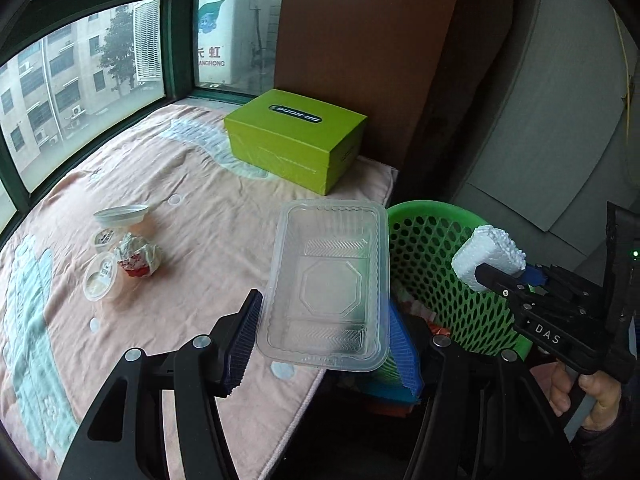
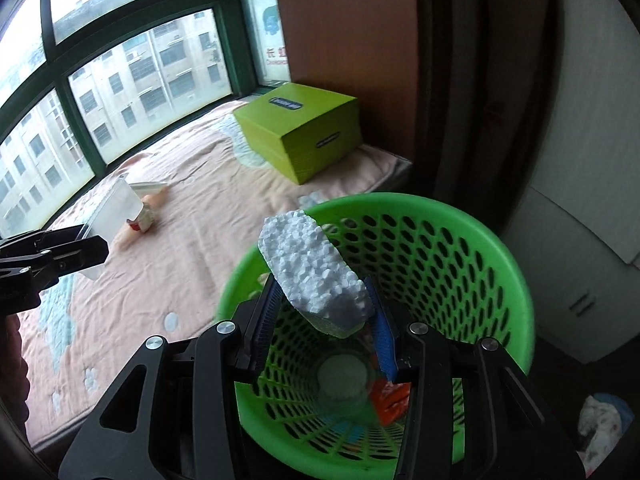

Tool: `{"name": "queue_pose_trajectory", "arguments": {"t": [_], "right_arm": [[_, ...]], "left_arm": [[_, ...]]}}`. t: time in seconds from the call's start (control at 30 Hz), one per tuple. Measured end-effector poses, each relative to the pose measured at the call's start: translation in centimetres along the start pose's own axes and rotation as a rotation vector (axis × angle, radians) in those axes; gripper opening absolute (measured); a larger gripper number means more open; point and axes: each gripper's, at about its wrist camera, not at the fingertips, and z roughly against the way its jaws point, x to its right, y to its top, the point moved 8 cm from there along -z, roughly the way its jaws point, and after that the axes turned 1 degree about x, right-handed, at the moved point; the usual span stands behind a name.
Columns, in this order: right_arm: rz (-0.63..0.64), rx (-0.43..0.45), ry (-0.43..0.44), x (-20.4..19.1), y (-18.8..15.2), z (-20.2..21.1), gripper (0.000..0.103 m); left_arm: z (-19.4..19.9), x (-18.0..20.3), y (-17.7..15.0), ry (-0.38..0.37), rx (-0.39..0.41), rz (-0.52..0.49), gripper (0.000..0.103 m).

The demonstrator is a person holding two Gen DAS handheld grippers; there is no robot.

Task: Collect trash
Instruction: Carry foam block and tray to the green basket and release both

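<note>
White foam block (image 2: 316, 276) clamped in right claw (image 2: 320, 320), above green basket (image 2: 500, 264)

We see a green-framed window (image 1: 92, 80) facing grey apartment blocks, a pink blanket (image 1: 192, 184) over the bed beneath it, a brown board (image 1: 360, 40) and dark curtain (image 2: 480, 80).

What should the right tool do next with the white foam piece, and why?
Probably open the right tool and let the foam block drop. It is shut on the block, which hangs over the mouth of the green basket, where other trash already lies. The left tool holds the clear tray beside the basket, so that could follow.
</note>
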Motion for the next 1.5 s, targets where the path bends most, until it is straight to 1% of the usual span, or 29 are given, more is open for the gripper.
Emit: {"name": "queue_pose_trajectory", "arguments": {"t": [0.3,0.37,0.43,0.57,0.77,0.83,0.97,1.07,1.37,1.47,1.5], "right_arm": [[-0.061,0.011,-0.06,3.9,-0.4,1.2,0.044],[-0.073,0.008,-0.068,4.5,-0.6,1.4,0.047],[-0.083,0.011,-0.073,5.1,-0.7,1.5,0.054],[-0.098,0.018,-0.084,5.9,-0.7,1.9,0.056],[-0.113,0.035,-0.087,6.6,-0.5,2.2,0.059],[-0.117,0.044,-0.091,6.8,-0.3,2.4,0.063],[-0.125,0.061,-0.097,7.1,-0.1,3.0,0.065],[-0.133,0.074,-0.099,7.4,0.0,3.4,0.07],[-0.153,0.09,-0.106,8.3,0.0,4.2,0.073],[-0.16,0.093,-0.111,8.6,-0.1,4.4,0.073],[-0.164,0.095,-0.111,8.7,-0.1,4.5,0.073]], "left_arm": [[-0.9,4.1,1.3,-0.042,0.0,-0.065,0.058],[-1.0,4.8,1.4,-0.048,0.0,-0.077,0.058],[-1.2,5.4,1.6,-0.054,-0.002,-0.086,0.058],[-1.5,6.5,1.8,-0.066,-0.005,-0.097,0.058],[-2.0,7.8,1.7,-0.087,-0.013,-0.112,0.058],[-2.3,8.3,1.7,-0.091,-0.019,-0.116,0.058],[-2.8,9.2,1.6,-0.101,-0.029,-0.119,0.058],[-3.1,9.9,1.6,-0.108,-0.032,-0.128,0.058],[-4.3,12.1,1.9,-0.129,-0.042,-0.144,0.058],[-4.9,12.6,2.1,-0.142,-0.05,-0.137,0.06],[-5.0,12.7,2.1,-0.147,-0.05,-0.136,0.063]]}}
